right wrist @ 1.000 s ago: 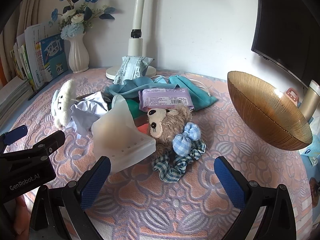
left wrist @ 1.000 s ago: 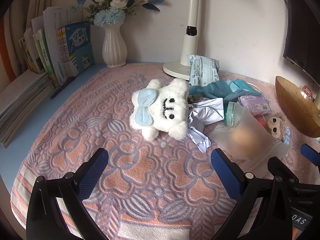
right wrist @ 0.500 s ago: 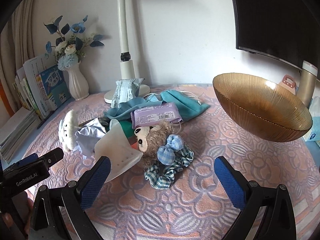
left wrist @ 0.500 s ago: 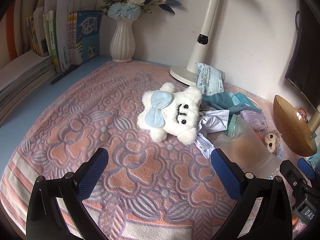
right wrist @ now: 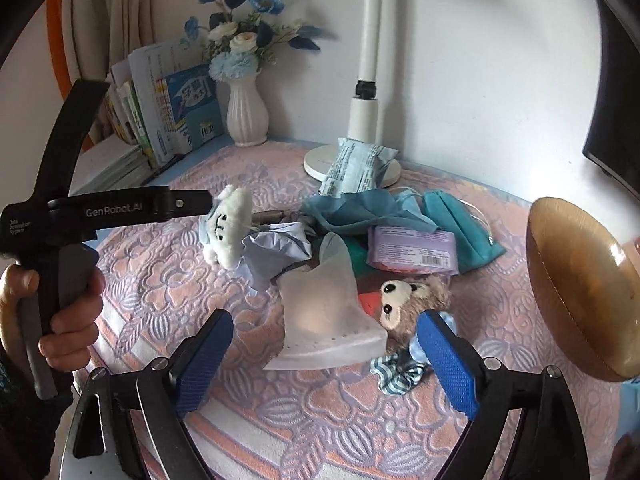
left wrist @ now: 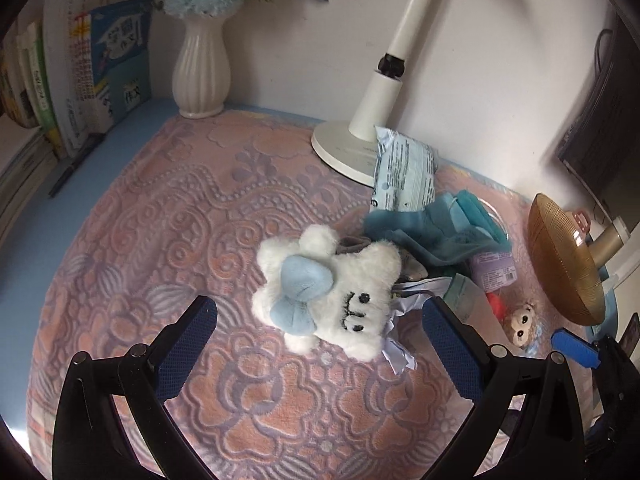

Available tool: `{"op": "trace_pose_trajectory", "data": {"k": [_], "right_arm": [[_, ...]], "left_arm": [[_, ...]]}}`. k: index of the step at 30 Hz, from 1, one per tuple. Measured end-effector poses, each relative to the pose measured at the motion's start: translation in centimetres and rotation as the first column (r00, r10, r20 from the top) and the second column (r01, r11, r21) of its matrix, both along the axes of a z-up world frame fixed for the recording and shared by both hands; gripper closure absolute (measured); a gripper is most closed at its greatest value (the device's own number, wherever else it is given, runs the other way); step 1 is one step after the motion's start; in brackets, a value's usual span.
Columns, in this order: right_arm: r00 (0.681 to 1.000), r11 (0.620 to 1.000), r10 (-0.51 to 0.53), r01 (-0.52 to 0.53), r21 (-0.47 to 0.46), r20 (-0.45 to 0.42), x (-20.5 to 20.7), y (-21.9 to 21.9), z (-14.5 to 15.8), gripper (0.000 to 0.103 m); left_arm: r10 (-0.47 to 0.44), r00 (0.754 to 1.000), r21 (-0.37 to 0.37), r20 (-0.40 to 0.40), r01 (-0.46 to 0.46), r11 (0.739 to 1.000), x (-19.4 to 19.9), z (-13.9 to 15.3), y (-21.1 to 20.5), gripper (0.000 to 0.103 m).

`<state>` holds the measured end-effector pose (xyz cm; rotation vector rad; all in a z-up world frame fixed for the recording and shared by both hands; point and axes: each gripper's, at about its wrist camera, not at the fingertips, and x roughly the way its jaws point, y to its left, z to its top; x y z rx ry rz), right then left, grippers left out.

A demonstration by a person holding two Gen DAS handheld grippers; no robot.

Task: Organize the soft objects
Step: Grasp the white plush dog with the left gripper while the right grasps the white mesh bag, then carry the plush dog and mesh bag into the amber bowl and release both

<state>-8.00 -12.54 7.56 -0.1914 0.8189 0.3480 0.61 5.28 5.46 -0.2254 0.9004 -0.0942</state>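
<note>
A white plush toy with a blue bow (left wrist: 332,296) lies on the pink patterned cloth (left wrist: 168,240); it also shows in the right wrist view (right wrist: 228,226). My left gripper (left wrist: 320,336) is open and empty, with the plush just in front of its fingers. My right gripper (right wrist: 324,354) is open and empty, its fingers on either side of a translucent white soft piece (right wrist: 324,312). A brown plush monkey (right wrist: 412,300) lies beside it on a checked scrunchie (right wrist: 396,370). Teal cloths (right wrist: 368,210) and crumpled lilac cloth (right wrist: 276,250) lie behind.
A gold ribbed bowl (right wrist: 580,292) stands at the right. A lamp base (left wrist: 344,148), a pale blue packet (left wrist: 404,172) and a purple wipes pack (right wrist: 412,248) lie at the back. A white vase with flowers (left wrist: 202,72) and books (left wrist: 80,80) stand back left.
My left gripper has moved forward and tilted down toward the white plush. My right gripper has lowered toward the translucent piece, and the left gripper has come into its view.
</note>
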Motion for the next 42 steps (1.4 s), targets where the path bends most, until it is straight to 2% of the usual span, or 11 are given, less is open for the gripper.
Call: {"op": "trace_pose_trajectory", "data": {"k": [2,4,11,14,16,19,21,28,33,38,42], "right_arm": [[1.000,0.999,0.008,-0.008,-0.039,-0.017,1.0,0.9,-1.0,0.012],[0.999,0.998,0.017,-0.020,-0.058,-0.049,2.1,1.5,-2.2,0.021],[0.996,0.995,0.022,-0.029,-0.091,-0.081,4.1,2.3,-4.5,0.024],[0.998,0.992,0.013,-0.021,-0.122,-0.065,4.0,2.4,-4.9,0.027],[0.998,0.989,0.006,-0.016,-0.149,-0.064,4.1,2.8,-5.4,0.046],[0.999,0.990,0.005,-0.013,-0.143,-0.053,3.9,2.7,-5.3,0.057],[0.999,0.992,0.004,-0.008,-0.126,-0.034,3.6,2.5,-4.7,0.063],[0.999,1.000,-0.017,0.018,-0.007,0.030,1.8,0.4,-1.3,0.064],[0.995,0.995,-0.074,0.069,0.078,0.070,0.2,-2.3,1.5,0.064],[0.970,0.975,-0.207,0.194,0.105,0.129,-1.5,-7.8,4.7,0.064],[0.918,0.930,-0.364,0.348,0.118,0.159,-1.9,-14.3,7.2,0.064]], "left_arm": [[0.014,0.999,0.020,-0.041,-0.014,1.000,1.0,-1.4,-0.2,0.001],[0.016,0.998,0.009,-0.057,-0.016,1.000,1.5,-2.3,0.0,0.001],[0.000,1.000,0.014,-0.005,0.000,1.000,2.0,-2.5,-0.1,0.005],[-0.027,1.000,-0.015,0.010,0.027,1.000,1.9,-2.5,-0.2,0.029],[-0.030,0.999,-0.003,0.027,0.030,1.000,1.9,-2.2,-0.6,0.037],[-0.041,0.998,0.005,0.053,0.041,0.999,1.3,-1.9,-0.5,0.046],[-0.046,0.996,0.006,0.077,0.046,0.999,0.7,-1.3,-0.3,0.048],[-0.071,0.988,-0.006,0.134,0.073,0.997,-1.9,1.4,-0.1,0.048],[-0.144,0.970,0.021,0.194,0.143,0.990,-3.5,4.8,-2.9,0.047],[-0.264,0.930,0.040,0.256,0.262,0.964,-3.5,8.8,-8.8,0.047],[-0.374,0.882,0.044,0.287,0.378,0.925,-2.3,11.4,-15.6,0.047]]}}
